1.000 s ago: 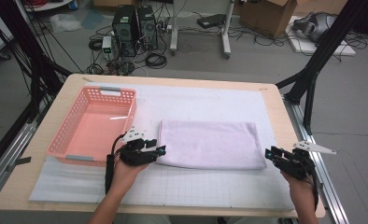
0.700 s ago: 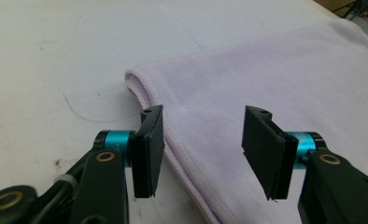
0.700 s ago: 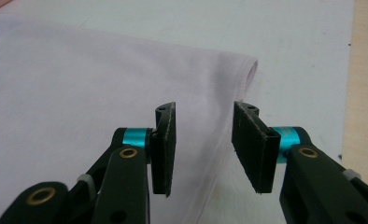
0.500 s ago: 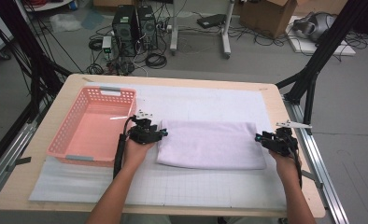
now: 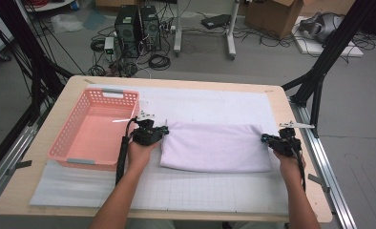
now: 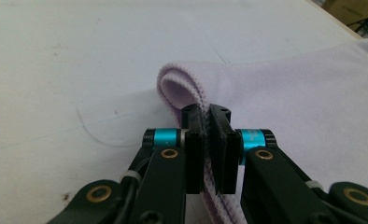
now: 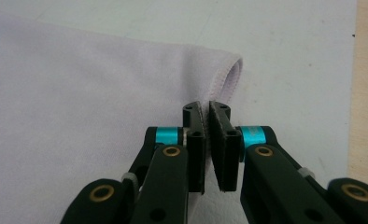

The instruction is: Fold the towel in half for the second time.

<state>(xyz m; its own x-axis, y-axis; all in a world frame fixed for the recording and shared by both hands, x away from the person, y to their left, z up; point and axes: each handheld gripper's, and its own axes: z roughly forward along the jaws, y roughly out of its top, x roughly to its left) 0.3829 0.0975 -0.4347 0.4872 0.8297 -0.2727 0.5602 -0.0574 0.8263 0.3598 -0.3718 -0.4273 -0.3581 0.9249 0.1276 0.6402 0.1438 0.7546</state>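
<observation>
Gripping: left gripper (image 6: 209, 122) and right gripper (image 7: 208, 122) have just clamped folded lilac fleece cloth (image 5: 214, 145) hems; thin bites may slip when lifted.

This was a lab. Black computer towers (image 5: 139, 28), tangled black floor cables (image 5: 157, 59) and black metal rig struts (image 5: 319, 71) showed it

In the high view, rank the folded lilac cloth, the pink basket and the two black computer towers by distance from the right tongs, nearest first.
From the right tongs:
1. Folded lilac cloth, pinched at its right edge.
2. Pink basket, across the table, on its left side.
3. Black computer towers, on the floor beyond the table.
</observation>
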